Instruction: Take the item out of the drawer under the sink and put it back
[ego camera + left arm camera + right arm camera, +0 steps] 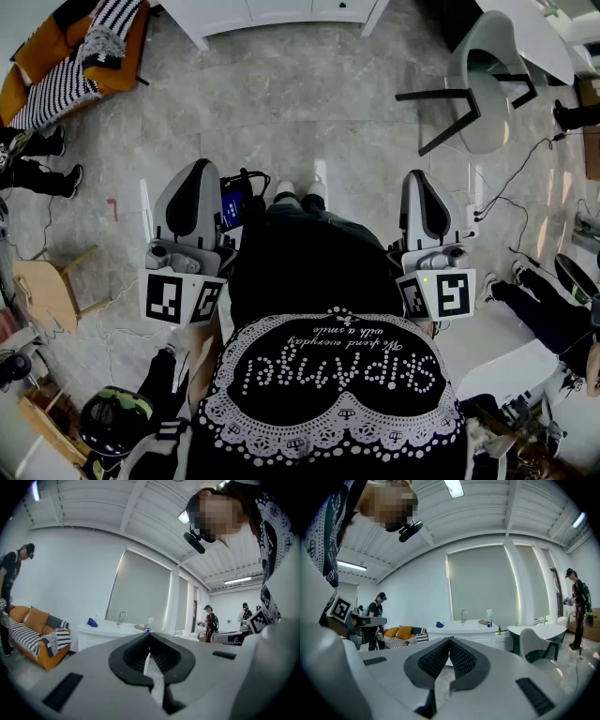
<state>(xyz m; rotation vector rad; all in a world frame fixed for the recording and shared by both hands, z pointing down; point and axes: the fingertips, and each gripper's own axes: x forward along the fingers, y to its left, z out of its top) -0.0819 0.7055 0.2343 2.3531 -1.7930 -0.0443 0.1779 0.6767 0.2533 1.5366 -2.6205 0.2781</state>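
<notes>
Carrying grey left gripper [198, 169] and grey right gripper [419, 178] pressed together, empty. Walk to white sink cabinet [281, 11] at 12 o'clock; expect item unseen in its drawer, spreading jaws only there.

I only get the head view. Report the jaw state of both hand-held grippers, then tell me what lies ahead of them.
Observer: Left hand-held gripper: jaws together, nothing between them.
Operator: Now the right one.
Observer: Right hand-held gripper: jaws together too, empty.
Operator: Give me what is ahead of it.
Observer: A white sink counter stands across the room, with a faucet and a spray bottle on top.
</notes>
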